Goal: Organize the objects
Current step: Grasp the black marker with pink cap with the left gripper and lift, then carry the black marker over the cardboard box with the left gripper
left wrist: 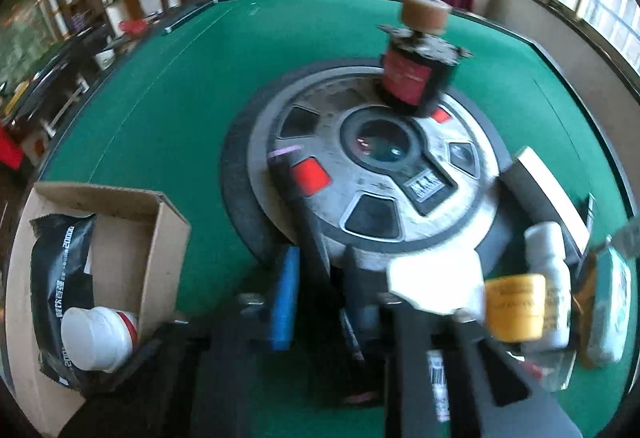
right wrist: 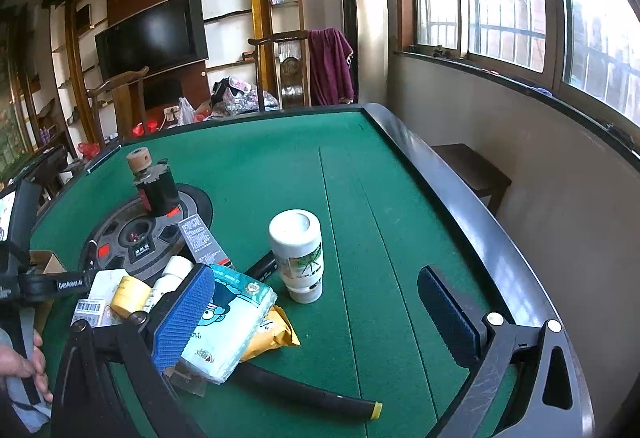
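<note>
In the left wrist view my left gripper (left wrist: 320,274) points down at the green table, its blue pads close together. A black stick (left wrist: 298,198) with a pink tip runs up between them onto the grey round panel (left wrist: 460,214). To its left, an open cardboard box (left wrist: 164,234) holds a black packet (left wrist: 56,278) and a white bottle (left wrist: 96,338). My right gripper (right wrist: 316,314) stands wide open and holds nothing. A white bottle (right wrist: 298,254) stands ahead of it, and a black tube (right wrist: 308,390) lies under it. A tissue pack (right wrist: 228,314) touches its left finger.
A black and red jar (left wrist: 416,78) with a wooden spool on top stands on the panel's far side. A yellow-labelled bottle (left wrist: 516,312), a small white bottle (left wrist: 548,258) and a yellow packet (right wrist: 272,334) crowd the pile. The raised dark table rim (right wrist: 460,174) runs along the right. A hand (right wrist: 24,358) shows at the lower left.
</note>
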Action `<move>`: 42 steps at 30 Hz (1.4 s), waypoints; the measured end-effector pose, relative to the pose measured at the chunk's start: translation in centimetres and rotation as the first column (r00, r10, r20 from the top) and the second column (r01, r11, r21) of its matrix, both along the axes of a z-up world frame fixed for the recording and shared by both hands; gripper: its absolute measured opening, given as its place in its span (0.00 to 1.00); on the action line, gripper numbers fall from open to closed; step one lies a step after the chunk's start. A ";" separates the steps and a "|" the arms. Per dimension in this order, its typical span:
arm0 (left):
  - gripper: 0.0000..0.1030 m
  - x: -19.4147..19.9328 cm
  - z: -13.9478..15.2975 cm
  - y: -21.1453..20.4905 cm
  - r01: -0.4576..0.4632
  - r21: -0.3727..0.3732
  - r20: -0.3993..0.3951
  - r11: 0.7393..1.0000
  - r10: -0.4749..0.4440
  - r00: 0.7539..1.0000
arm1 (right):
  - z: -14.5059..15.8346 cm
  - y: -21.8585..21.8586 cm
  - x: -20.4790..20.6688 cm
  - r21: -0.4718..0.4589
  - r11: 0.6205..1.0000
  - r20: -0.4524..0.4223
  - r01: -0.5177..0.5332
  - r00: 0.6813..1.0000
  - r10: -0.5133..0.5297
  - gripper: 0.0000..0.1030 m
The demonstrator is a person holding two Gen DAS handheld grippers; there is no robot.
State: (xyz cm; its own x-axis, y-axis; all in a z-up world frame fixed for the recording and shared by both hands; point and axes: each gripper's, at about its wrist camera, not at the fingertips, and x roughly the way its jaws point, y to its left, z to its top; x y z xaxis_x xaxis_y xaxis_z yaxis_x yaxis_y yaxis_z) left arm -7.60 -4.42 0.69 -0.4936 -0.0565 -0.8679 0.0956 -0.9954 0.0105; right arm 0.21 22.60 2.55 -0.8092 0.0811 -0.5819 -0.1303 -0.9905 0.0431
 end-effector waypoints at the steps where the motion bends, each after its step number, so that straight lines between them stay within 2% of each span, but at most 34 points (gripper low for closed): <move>1: 0.14 0.3 0.0 0.0 0.009 0.010 -0.001 1.000 -0.009 1.000 | 0.0 0.0 0.0 0.000 1.000 0.000 0.002 1.000 -0.002 1.00; 9: 0.14 3.5 2.7 -0.8 0.054 0.149 -0.076 0.987 -0.043 0.996 | -0.1 -0.1 -0.1 0.002 1.000 -0.006 -0.002 1.000 0.002 1.00; 13: 0.14 6.4 5.5 -2.3 0.087 0.252 -0.138 0.964 -0.053 0.989 | -0.3 -0.2 -0.2 0.013 1.000 -0.006 -0.003 1.000 0.004 1.00; 16: 0.14 9.3 7.2 -4.4 0.099 0.300 -0.190 0.949 -0.042 0.981 | -0.5 -0.4 -0.3 0.017 1.000 0.005 0.000 1.000 0.000 1.00; 18: 0.14 11.6 8.9 -5.9 0.093 0.300 -0.233 0.949 -0.022 0.972 | -0.5 -0.4 -0.3 0.012 1.000 0.008 -0.005 1.000 0.005 1.00; 22: 0.14 17.2 12.1 -10.7 0.043 0.248 -0.318 0.968 0.039 0.947 | -0.6 -0.3 0.3 -0.009 1.000 0.005 0.002 1.000 -0.002 1.00; 26: 0.14 21.7 14.0 -16.4 -0.051 0.194 -0.363 0.980 0.120 0.924 | 0.0 -0.1 0.7 0.008 0.996 -0.019 0.086 0.996 -0.086 1.00; 30: 0.14 25.1 15.1 -21.2 -0.143 0.212 -0.389 0.967 0.218 0.895 | 2.4 -0.7 1.8 -0.014 0.993 -0.059 0.118 0.991 -0.119 1.00; 32: 0.14 25.7 15.4 -23.2 -0.175 0.231 -0.398 0.957 0.258 0.880 | 3.4 -1.6 2.1 -0.031 0.994 -0.074 0.102 0.992 -0.104 1.00; 35: 0.14 25.7 15.3 -24.9 -0.189 0.251 -0.401 0.949 0.279 0.873 | 4.2 -4.3 1.7 -0.036 0.999 -0.067 0.033 0.997 -0.036 1.00; 39: 0.14 26.2 15.1 -25.1 -0.184 0.255 -0.398 0.949 0.276 0.875 | 3.3 -7.7 1.2 -0.008 0.999 -0.032 -0.041 0.999 0.041 1.00; 42: 0.14 26.6 15.1 -24.9 -0.184 0.250 -0.402 0.951 0.275 0.874 | 2.3 -9.4 1.1 -0.026 0.996 -0.001 -0.083 0.997 0.083 1.00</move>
